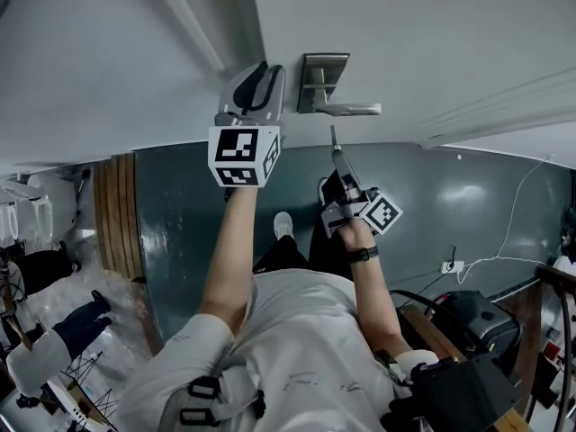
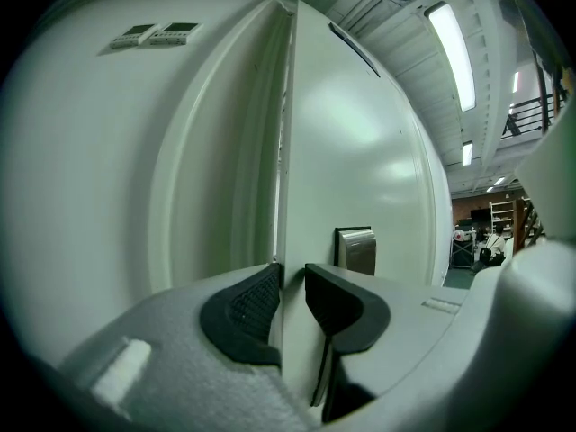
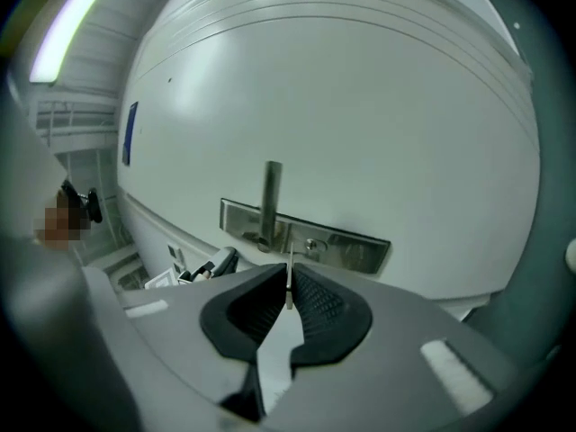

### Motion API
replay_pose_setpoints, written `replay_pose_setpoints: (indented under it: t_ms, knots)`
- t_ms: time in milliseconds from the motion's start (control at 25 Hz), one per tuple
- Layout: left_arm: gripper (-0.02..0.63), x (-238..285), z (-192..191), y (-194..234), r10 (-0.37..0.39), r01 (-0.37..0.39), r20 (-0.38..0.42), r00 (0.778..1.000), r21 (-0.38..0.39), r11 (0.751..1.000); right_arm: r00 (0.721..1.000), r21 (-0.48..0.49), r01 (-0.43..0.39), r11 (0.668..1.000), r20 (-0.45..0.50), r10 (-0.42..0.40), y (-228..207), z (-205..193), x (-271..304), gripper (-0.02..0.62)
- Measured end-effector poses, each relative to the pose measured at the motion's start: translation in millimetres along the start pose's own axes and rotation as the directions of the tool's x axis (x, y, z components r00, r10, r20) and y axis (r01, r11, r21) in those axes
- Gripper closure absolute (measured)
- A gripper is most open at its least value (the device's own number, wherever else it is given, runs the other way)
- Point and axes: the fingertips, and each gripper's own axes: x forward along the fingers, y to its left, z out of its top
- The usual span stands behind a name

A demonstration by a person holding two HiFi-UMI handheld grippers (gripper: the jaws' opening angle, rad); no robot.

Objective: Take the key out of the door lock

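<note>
Right gripper (image 3: 288, 288) was pinched nearly closed on the key (image 3: 289, 275), thin blade edge-on between the pads, just in front of the lock plate (image 3: 310, 241). Couldn't tell if the tip was fully clear. Left gripper (image 2: 288, 286) was clamped on the edge of the door (image 2: 360, 151), steadying it. Risk imo: with such a skinny grip, any sideways tug could twist the key, jam it, or let it slip and drop.

Head view looks steeply down from the person's head onto the door (image 1: 405, 25); left gripper view sits hard against the door's edge, facing along its face; right gripper view faces the door squarely from close by; all three share the lock plate (image 1: 321, 79).
</note>
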Motion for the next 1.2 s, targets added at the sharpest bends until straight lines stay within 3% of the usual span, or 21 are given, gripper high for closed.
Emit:
replay_pose_setpoints:
  t_ms: [120, 200, 280, 360, 520, 680, 720, 760, 880, 920, 1040, 1080, 1200]
  knots:
    - [0.539, -1.5, 0.0, 1.9, 0.004, -0.003, -0.028, 1.0, 0.038, 0.999, 1.0, -0.213, 0.003, 0.977, 0.002, -0.002, 40.8, 24.6, -9.1, 0.569]
    - [0.583, -7.4, 4.6, 3.0, 0.01, -0.009, -0.015, 1.0, 0.043, 0.999, 1.0, -0.351, 0.022, 0.936, 0.009, -0.021, 69.4, 40.2, -14.9, 0.568]
    - [0.584, -20.4, 12.4, -0.4, 0.007, -0.008, 0.009, 1.0, 0.017, 1.0, 0.999, -0.464, 0.043, 0.885, 0.025, -0.035, 97.9, 52.7, -20.9, 0.569]
    - [0.584, -38.9, 21.5, -10.8, 0.002, -0.002, 0.035, 0.999, -0.008, 1.0, 0.998, -0.581, 0.059, 0.812, 0.04, -0.044, 125.8, 62.6, -27.6, 0.569]
    - [0.612, -73.7, 35.7, -38.7, 0.015, -0.012, 0.081, 0.997, -0.034, 0.999, 0.999, -0.795, 0.043, 0.605, 0.043, -0.014, 176.6, 75.5, -31.9, 0.569]
    - [0.612, -101.4, 37.7, -69.5, 0.079, -0.077, 0.099, 0.992, -0.027, 0.997, 0.996, -0.88, -0.071, 0.47, -0.038, 0.078, 215.9, 78.6, -24.2, 0.568]
    - [0.612, -108.2, 35.6, -79.9, 0.093, -0.091, 0.097, 0.991, -0.027, 0.995, 0.995, -0.886, -0.088, 0.456, -0.054, 0.087, 220.4, 78.5, -25.8, 0.568]
    - [0.611, -115.2, 33.5, -90.7, 0.108, -0.105, 0.096, 0.99, -0.032, 0.994, 0.994, -0.88, -0.099, 0.465, -0.065, 0.087, 222.6, 78.7, -29.1, 0.568]
    - [0.612, -140.0, 27.7, -125.6, 0.147, -0.141, 0.107, 0.983, -0.061, 0.988, 0.992, -0.815, -0.124, 0.566, -0.097, 0.077, 221.9, 79.3, -49.6, 0.568]
    - [0.611, -148.1, 25.1, -137.3, 0.159, -0.152, 0.113, 0.981, -0.064, 0.986, 0.991, -0.818, -0.133, 0.56, -0.109, 0.076, 221.1, 78.1, -58.8, 0.568]
    - [0.611, -169.0, 11.8, -167.6, 0.205, -0.199, 0.115, 0.972, -0.065, 0.978, 0.987, -0.879, -0.158, 0.45, -0.158, 0.038, 208.7, 69.6, -83.0, 0.568]
    - [0.611, -176.5, 6.5, -176.1, 0.219, -0.213, 0.107, 0.97, -0.065, 0.975, 0.984, -0.884, -0.166, 0.437, -0.178, 0.014, 200.9, 64.3, -90.6, 0.568]
    - [0.611, -192.6, 5.2, -198.0, 0.219, -0.215, 0.092, 0.971, -0.055, 0.975, 0.979, -0.873, -0.173, 0.456, -0.204, -0.02, 192.1, 55.3, -111.6, 0.568]
